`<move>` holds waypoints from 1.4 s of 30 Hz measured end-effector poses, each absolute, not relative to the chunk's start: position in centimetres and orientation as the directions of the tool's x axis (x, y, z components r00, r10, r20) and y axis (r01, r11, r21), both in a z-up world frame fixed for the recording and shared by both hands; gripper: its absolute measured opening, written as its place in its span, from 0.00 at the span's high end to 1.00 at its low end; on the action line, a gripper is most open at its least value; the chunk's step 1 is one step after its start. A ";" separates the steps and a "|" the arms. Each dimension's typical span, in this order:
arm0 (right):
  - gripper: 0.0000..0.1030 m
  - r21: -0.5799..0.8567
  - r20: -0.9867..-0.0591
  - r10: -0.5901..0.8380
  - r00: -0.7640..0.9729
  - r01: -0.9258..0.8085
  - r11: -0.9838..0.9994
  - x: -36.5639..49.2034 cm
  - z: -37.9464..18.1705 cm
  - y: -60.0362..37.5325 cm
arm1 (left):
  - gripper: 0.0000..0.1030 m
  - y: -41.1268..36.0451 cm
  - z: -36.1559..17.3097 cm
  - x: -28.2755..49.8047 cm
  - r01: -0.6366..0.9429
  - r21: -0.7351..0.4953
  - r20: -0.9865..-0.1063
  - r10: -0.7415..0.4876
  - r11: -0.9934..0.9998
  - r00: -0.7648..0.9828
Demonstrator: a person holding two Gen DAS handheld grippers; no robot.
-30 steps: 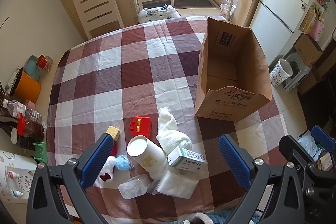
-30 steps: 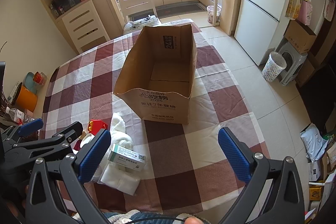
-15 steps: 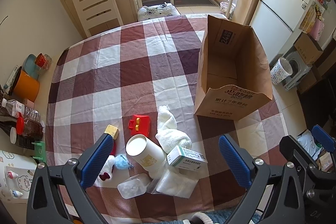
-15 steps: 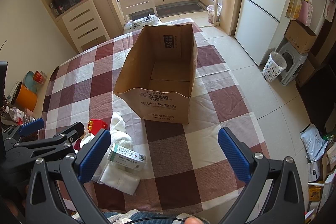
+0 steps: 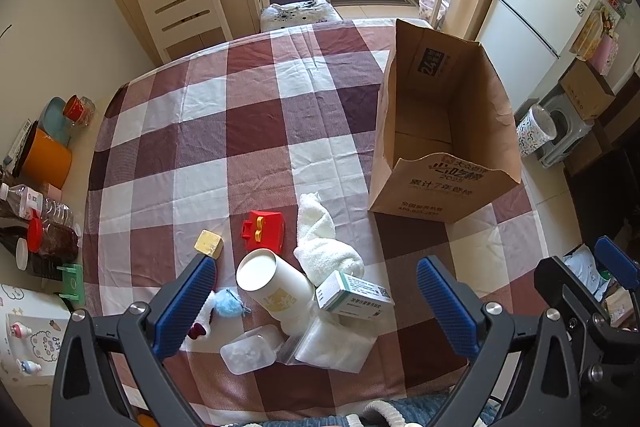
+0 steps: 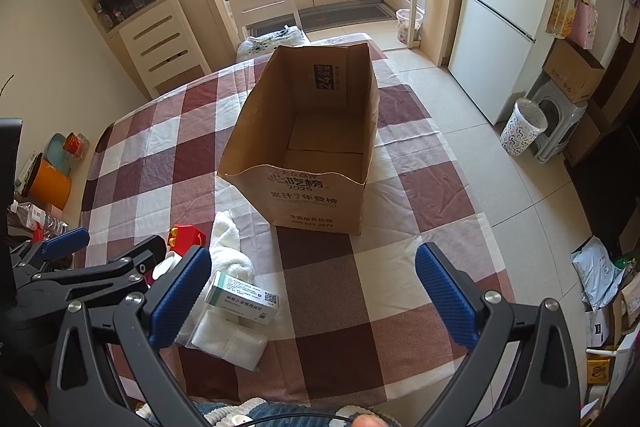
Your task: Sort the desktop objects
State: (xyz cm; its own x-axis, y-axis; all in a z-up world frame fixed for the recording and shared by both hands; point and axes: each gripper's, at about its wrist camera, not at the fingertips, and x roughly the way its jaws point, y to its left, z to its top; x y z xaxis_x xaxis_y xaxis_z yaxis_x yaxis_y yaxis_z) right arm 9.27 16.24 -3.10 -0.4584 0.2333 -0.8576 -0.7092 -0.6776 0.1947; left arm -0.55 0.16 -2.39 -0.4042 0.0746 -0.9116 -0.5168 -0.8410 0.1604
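Note:
An open brown paper bag (image 5: 444,147) (image 6: 308,147) stands empty on the checked tablecloth (image 5: 224,131). Near the front edge lies a pile: a white cylinder tin (image 5: 276,287), a white towel (image 5: 320,239), a green-white medicine box (image 5: 352,297) (image 6: 242,299), a red toy (image 5: 262,231), a yellow cube (image 5: 209,243), a blue fluffy ball (image 5: 228,308), a clear plastic case (image 5: 248,351) and a zip bag (image 5: 332,345). My left gripper (image 5: 316,301) is open above the pile. My right gripper (image 6: 312,293) is open and empty, right of the pile.
Bottles (image 5: 44,227), an orange pot (image 5: 46,159) and a red-lidded jar (image 5: 78,109) stand left of the table. A chair (image 5: 298,9) is at the far end. Beyond the table's right edge are a patterned bin (image 5: 534,131), a stool and boxes.
The left wrist view has shifted slightly, so the table and its objects sit a little lower in frame. The right gripper has barely moved. Nothing was grasped.

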 end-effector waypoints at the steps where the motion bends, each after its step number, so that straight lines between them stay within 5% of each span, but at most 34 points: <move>1: 0.00 0.195 -0.858 0.232 -0.458 -0.709 -0.678 9.2 -3.1 16.3 | 0.00 0.2 -2.4 -0.5 -0.519 0.160 -0.912 0.074 -0.840 -0.403; 29: 0.00 0.243 -0.884 0.140 -0.445 -0.696 -0.676 9.0 -7.1 13.8 | 0.00 -7.9 -6.5 -3.4 -0.577 0.171 -0.916 0.086 -0.798 -0.391; 36: 0.00 0.171 -0.892 0.093 -0.442 -0.520 -0.837 7.3 -13.3 10.1 | 0.00 -18.5 -9.4 -7.6 -0.462 0.226 -0.883 0.020 -0.858 -0.470; 42: 0.01 0.162 -0.897 -0.005 -0.441 -0.319 -0.934 4.4 -17.4 3.9 | 0.00 -23.9 -13.5 -7.1 -0.533 0.199 -0.898 0.066 -0.822 -0.436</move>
